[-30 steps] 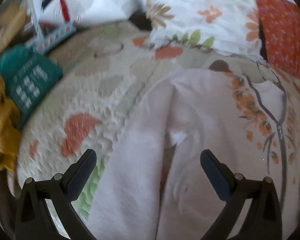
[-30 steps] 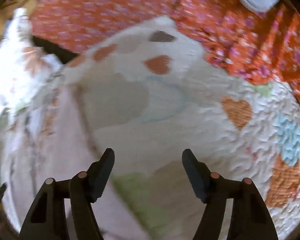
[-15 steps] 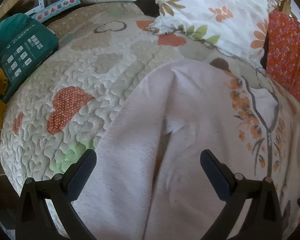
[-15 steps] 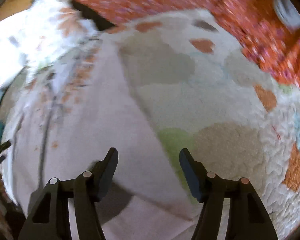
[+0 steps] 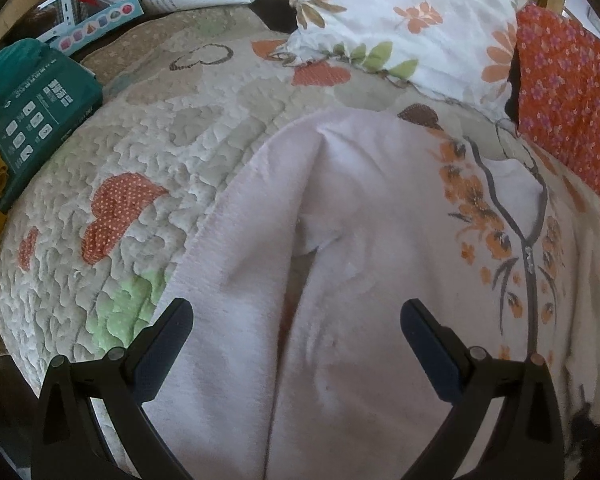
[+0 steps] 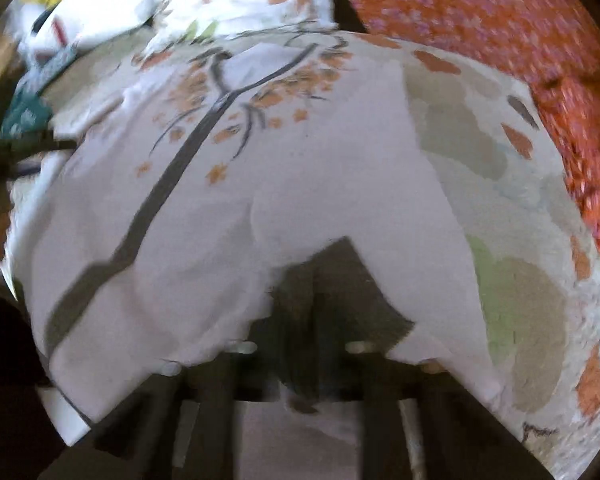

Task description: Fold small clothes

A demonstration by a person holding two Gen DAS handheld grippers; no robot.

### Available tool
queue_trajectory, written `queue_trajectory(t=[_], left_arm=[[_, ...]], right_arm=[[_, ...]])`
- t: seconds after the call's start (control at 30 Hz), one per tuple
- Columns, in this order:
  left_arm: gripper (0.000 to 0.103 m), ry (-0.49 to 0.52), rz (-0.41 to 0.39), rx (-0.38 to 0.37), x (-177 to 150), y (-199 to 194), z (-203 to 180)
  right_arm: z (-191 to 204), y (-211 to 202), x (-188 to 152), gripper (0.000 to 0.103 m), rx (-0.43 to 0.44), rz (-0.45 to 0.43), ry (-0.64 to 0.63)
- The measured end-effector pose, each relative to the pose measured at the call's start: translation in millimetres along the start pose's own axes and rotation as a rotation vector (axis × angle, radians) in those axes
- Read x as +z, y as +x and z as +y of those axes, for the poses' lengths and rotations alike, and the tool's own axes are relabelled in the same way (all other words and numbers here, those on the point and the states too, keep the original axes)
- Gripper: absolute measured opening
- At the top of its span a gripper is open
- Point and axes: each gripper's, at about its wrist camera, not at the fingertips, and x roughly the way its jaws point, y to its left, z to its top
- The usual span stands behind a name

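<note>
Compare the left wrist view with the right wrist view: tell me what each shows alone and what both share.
Left wrist only: the open left gripper above the pale garment, and a teal package on the quilt.

Right wrist only: the garment's lower edge draped over the right gripper, hiding its fingertips.

Both: the garment's orange flower print, the floral pillow and the orange fabric.

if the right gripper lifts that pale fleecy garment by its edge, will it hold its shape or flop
Probably flop: the pale garment already lies in soft creases and a fold on the quilt. Its fuzzy surface suggests it should drag on the quilt, not slide. In the right wrist view its edge drapes over the right gripper, so it looks light and limp.
</note>
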Motion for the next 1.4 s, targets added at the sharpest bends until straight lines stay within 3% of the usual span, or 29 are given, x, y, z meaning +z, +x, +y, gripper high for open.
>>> queue_trajectory(t=[0.17,0.3,0.4,0.53,0.6,0.67,0.83,0.93,1.03,1.1,1.27,1.3,1.33,1.4], left_arm=[[0.103,-0.032,-0.004,-0.002,3,-2,7],[0.103,-0.061,-0.017,-0.011,7,-4,12],[0.103,-0.075,-0.017,-0.012,8,-4,14],[0.103,-0.086,-0.011,-0.006,8,-4,18],[0.103,-0.091,-0.01,0.002,9,-5,23],[0.103,-0.099,-0.016,0.007,11,-6,34],[0.103,-0.162,-0.039,0.022,18,-14,81],[0.103,-0.206,-0.006,0.037,13,-12,113],[0.103,-0.235,0.047,-0.007,5,-10,133],[0.103,-0.214,0.082,-0.049,-1,-8,133],[0.103,-0.017,0.161,-0.123,-15,-2,91],[0.094,0.01,0.173,-0.123,-18,0,85],[0.062,0.047,0.192,-0.113,-21,2,78],[0.037,0.112,0.179,-0.043,-24,0,69]], right_arm=[[-55,-52,14,0.011,-0.05,-0.138,0.183],[-117,-86,23,0.011,-0.216,-0.195,0.312],[-166,-96,23,0.011,-0.34,-0.189,0.393],[-215,-84,19,0.01,-0.568,-0.123,0.456],[-231,-78,12,0.011,-0.575,-0.095,0.52],[-230,-80,8,0.013,-0.532,-0.122,0.552],[-196,-76,18,0.04,-0.541,-0.164,0.464],[-169,-71,23,0.054,-0.564,-0.185,0.365],[-145,-58,29,0.056,-0.571,-0.162,0.254],[-132,-50,32,0.056,-0.584,-0.144,0.192],[-98,-29,32,0.059,-0.613,-0.115,0.027],[-91,-26,31,0.059,-0.625,-0.111,-0.009],[-83,-22,30,0.059,-0.641,-0.108,-0.049],[-72,-16,28,0.059,-0.667,-0.106,-0.111]])
